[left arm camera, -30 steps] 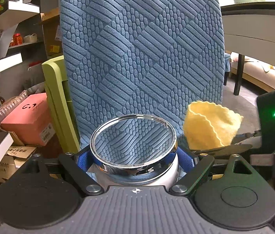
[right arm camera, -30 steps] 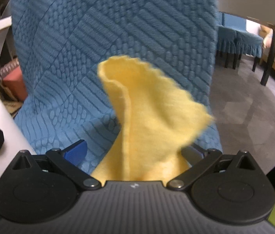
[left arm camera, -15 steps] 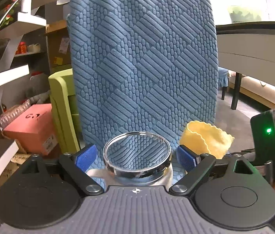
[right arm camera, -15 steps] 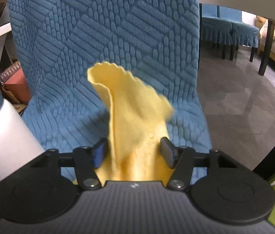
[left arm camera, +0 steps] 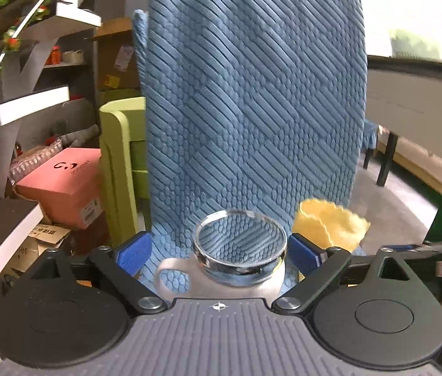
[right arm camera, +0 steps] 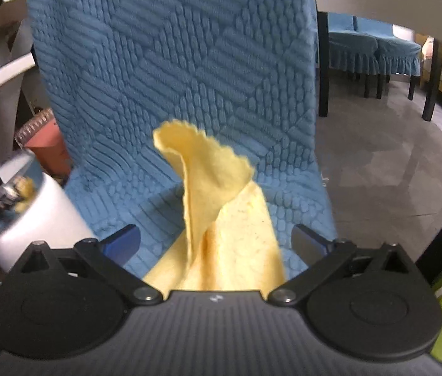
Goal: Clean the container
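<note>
On the far left, seen from the left wrist camera, white shelves [left arm camera: 33,106] climb the wall, and a pink box [left arm camera: 64,185] sits below them. Next to it stands a green chair [left arm camera: 120,169]. In the middle is a chair with a blue bumpy cover [left arm camera: 252,109].

The left gripper [left arm camera: 218,255] is spread wide open. Its blue fingers [left arm camera: 133,252] stand on each side of a white cup [left arm camera: 221,269] with a shiny silver rim and a handle on its left. The fingers do not seem to touch the cup, though the picture is a bit blurry. The cup looks to rest on the blue seat.

Just right of the cup pokes up a yellow cloth [left arm camera: 330,228] with a wavy edge.

From the right wrist camera, the white cup [right arm camera: 36,216] is at the far left, tilted. The right gripper [right arm camera: 218,239] is spread wide open too. The yellow cloth [right arm camera: 221,216] stands up between its fingers [right arm camera: 123,239] but they do not pinch it. Farther right is grey floor [right arm camera: 393,172] and more chairs with blue covers [right arm camera: 371,50].
</note>
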A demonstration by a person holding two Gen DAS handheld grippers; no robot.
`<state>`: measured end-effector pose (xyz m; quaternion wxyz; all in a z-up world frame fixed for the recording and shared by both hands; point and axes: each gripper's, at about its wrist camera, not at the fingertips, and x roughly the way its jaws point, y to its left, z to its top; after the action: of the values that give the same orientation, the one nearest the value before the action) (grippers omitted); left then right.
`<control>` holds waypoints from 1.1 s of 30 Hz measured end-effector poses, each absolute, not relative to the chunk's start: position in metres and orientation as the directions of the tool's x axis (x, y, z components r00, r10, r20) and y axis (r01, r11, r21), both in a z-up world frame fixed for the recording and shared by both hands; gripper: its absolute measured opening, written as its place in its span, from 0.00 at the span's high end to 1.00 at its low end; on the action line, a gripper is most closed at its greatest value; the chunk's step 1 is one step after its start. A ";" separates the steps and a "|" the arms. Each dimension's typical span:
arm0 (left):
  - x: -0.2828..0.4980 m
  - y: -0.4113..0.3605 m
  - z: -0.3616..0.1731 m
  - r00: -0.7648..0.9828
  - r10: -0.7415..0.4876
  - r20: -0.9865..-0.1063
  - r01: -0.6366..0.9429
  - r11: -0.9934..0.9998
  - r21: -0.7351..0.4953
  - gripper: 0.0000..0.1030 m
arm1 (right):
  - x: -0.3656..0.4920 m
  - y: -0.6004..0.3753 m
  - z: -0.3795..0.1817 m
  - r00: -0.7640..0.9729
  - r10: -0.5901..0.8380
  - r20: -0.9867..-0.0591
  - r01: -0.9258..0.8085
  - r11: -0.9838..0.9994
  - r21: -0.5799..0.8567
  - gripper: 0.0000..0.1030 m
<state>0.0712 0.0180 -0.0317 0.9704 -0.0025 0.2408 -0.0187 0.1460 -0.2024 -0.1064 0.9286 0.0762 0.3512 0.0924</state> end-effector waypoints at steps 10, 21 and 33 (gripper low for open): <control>0.039 0.030 0.003 0.846 -0.043 -0.532 -0.019 0.994 -0.110 0.00 | 0.071 -0.210 -0.029 0.782 0.248 -0.571 -0.112 0.958 0.263 0.00; -0.004 0.023 0.025 0.804 -0.010 -0.595 -0.029 0.998 -0.055 0.00 | 0.016 -0.207 0.022 0.779 0.211 -0.591 -0.087 0.969 0.232 0.00; -0.010 0.019 0.032 0.807 0.002 -0.590 -0.023 0.999 -0.029 0.00 | 0.000 -0.209 0.033 0.774 0.189 -0.604 -0.067 0.974 0.218 0.00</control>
<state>-0.0098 0.0194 0.0324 0.9505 -0.0173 0.3103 0.0065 -0.0001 -0.2093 0.0329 0.9372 0.0923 0.3292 0.0684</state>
